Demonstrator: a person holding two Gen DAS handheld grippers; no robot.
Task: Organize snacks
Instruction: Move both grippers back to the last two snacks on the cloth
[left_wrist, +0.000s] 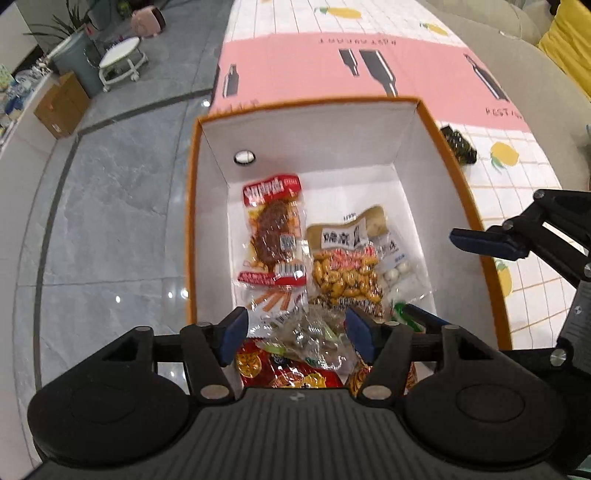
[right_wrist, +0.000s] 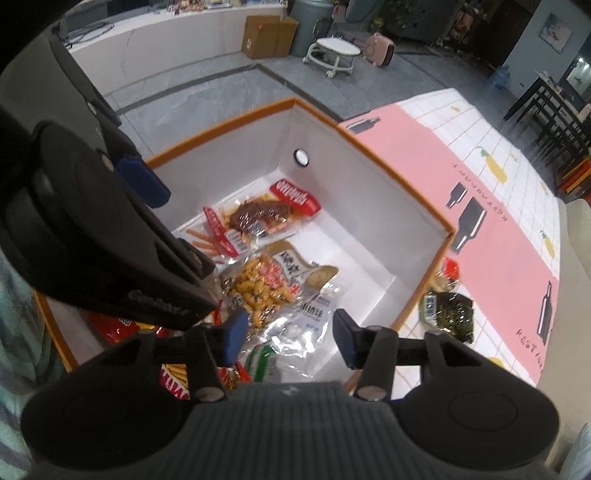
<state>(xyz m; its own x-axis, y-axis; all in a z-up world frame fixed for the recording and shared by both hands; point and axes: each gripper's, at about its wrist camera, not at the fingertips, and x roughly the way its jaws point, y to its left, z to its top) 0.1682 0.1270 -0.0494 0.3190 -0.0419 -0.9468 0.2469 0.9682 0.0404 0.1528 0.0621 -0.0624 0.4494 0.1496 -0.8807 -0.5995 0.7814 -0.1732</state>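
An orange-rimmed white box (left_wrist: 424, 192) (right_wrist: 369, 206) holds several snack packets: a red meat-snack packet (left_wrist: 275, 232) (right_wrist: 258, 216), a bag of yellow beans (left_wrist: 345, 277) (right_wrist: 264, 288), a tan tofu packet (left_wrist: 351, 229) and clear packets. My left gripper (left_wrist: 295, 332) is open above the box's near end, over a crinkled clear packet (left_wrist: 314, 332); nothing sits between its pads. My right gripper (right_wrist: 286, 338) is open and empty over the box's near right part, above a clear packet (right_wrist: 299, 332). It also shows in the left wrist view (left_wrist: 487, 242). A dark seaweed packet (right_wrist: 448, 312) (left_wrist: 458, 144) lies outside on the cloth.
The box sits on a pink and white lemon-print tablecloth (left_wrist: 369, 62) (right_wrist: 498, 206). A red packet (right_wrist: 448, 267) lies by the box's outer wall. Grey tiled floor (left_wrist: 110, 206), a white stool (right_wrist: 334, 51), a cardboard box (right_wrist: 269, 35) and a bin lie beyond. A sofa (left_wrist: 517, 48) borders the table.
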